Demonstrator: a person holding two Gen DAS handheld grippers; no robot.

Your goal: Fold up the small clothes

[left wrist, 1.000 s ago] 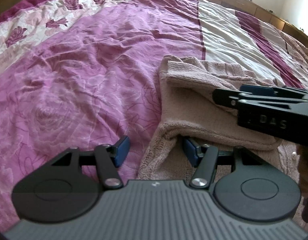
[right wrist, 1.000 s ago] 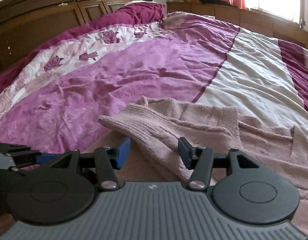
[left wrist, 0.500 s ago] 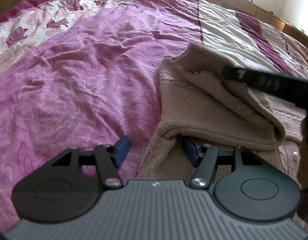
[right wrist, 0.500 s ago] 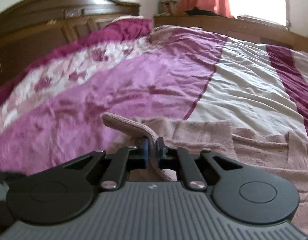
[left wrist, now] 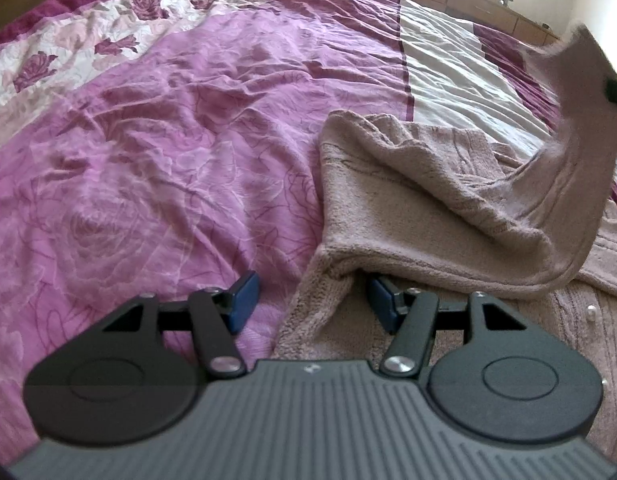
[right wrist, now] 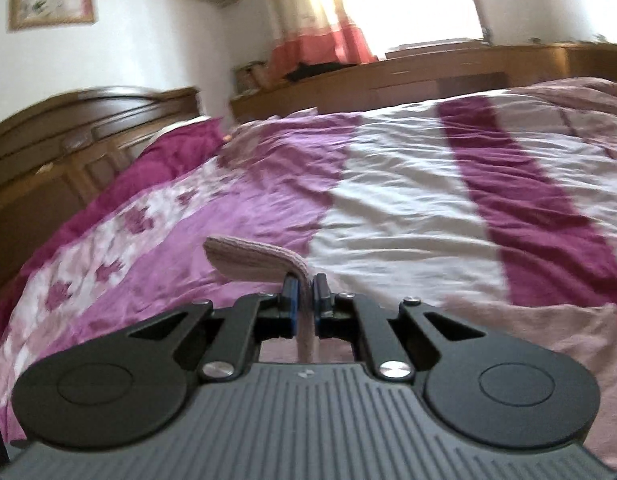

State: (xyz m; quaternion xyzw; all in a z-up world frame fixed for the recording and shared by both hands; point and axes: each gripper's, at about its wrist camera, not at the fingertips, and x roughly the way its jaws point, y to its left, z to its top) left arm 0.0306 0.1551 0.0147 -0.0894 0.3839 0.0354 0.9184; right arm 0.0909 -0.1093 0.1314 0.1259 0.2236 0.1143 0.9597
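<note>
A dusty-pink knitted sweater (left wrist: 408,192) lies on the bed at the right of the left wrist view. My left gripper (left wrist: 312,300) stands open low over its near left edge; that edge lies loose between the blue pads (left wrist: 242,298), and the right pad sits under a fold. One sleeve (left wrist: 580,128) rises up and to the right, where a dark bit of my right gripper (left wrist: 616,90) holds it. In the right wrist view my right gripper (right wrist: 304,300) is shut on that sleeve, whose ribbed cuff (right wrist: 248,256) sticks out above the pads.
A crumpled purple, white and maroon bedspread (left wrist: 168,140) covers the whole bed. A dark wooden headboard (right wrist: 68,136) stands at the far left and a low wooden ledge (right wrist: 428,68) runs under the curtained window. Small pearl buttons (left wrist: 591,312) show on the sweater.
My right gripper closed on the sleeve, then carried it up and to the right, off the sweater's body. Its view now tilts toward the wall and window. The left gripper stayed put.
</note>
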